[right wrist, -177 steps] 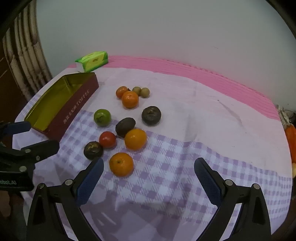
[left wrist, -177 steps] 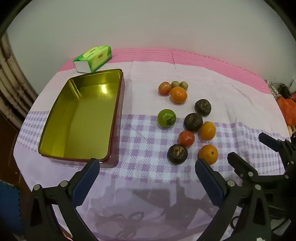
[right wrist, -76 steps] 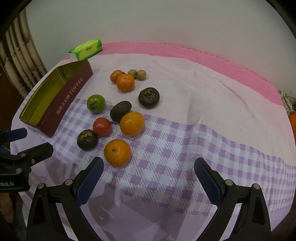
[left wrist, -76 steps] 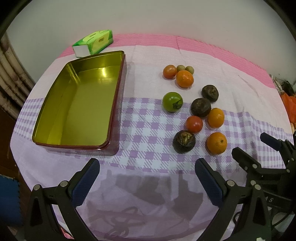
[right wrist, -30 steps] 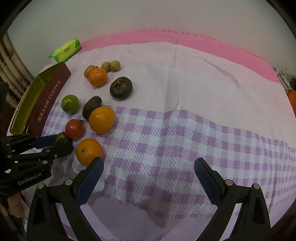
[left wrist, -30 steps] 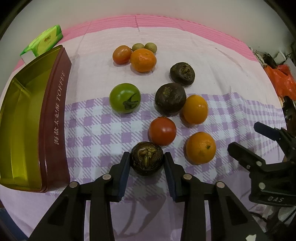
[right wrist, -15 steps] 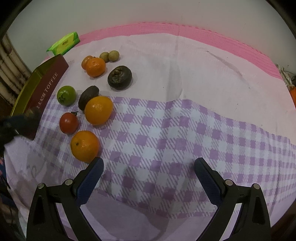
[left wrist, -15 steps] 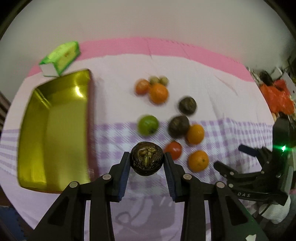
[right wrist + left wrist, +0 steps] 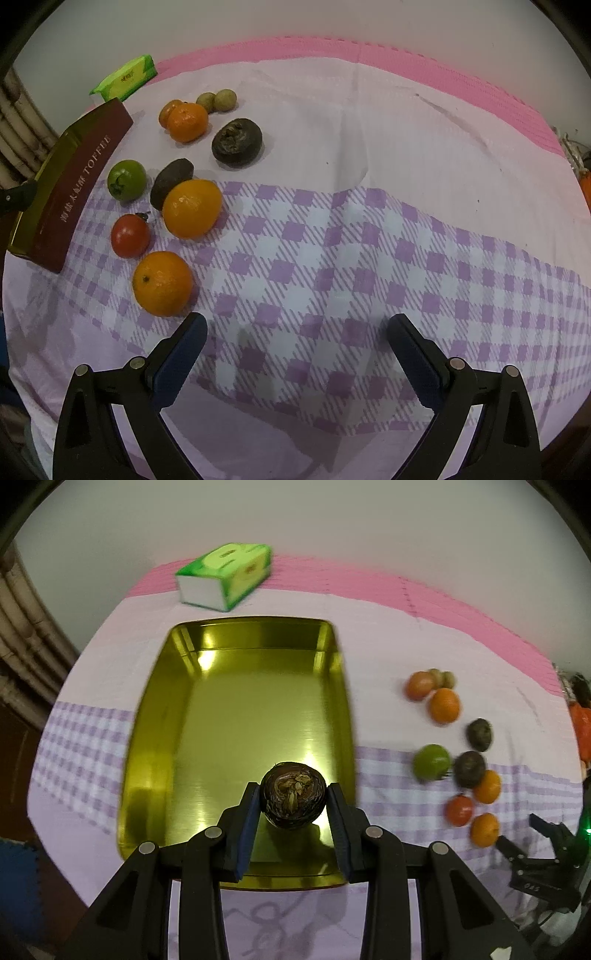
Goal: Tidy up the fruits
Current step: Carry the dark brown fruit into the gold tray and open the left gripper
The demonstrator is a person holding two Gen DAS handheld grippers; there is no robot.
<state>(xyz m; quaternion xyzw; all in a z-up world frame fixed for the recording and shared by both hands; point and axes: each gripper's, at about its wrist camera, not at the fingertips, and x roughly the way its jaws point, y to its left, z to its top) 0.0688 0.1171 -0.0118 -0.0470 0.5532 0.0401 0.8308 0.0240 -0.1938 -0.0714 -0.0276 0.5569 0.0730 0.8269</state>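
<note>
My left gripper (image 9: 293,814) is shut on a dark brown wrinkled fruit (image 9: 293,800) and holds it above the near end of the gold tin (image 9: 236,716), which holds nothing else. The other fruits lie on the cloth to the tin's right: oranges (image 9: 162,283), a red tomato (image 9: 130,235), a green tomato (image 9: 126,180), two dark fruits (image 9: 237,142) and two small greenish ones (image 9: 216,100). My right gripper (image 9: 297,347) is open and empty above the checked cloth, just right of the nearest orange. The tin's maroon side (image 9: 74,195) shows at the left.
A green tissue pack (image 9: 225,576) lies beyond the tin's far end, by the wall. The table's edge runs close on the left and front. My right gripper also shows at the lower right of the left wrist view (image 9: 532,834).
My left gripper closed on the dark fruit, lifted it and swung left until it hangs over the tin. My right gripper moved closer to the fruit cluster.
</note>
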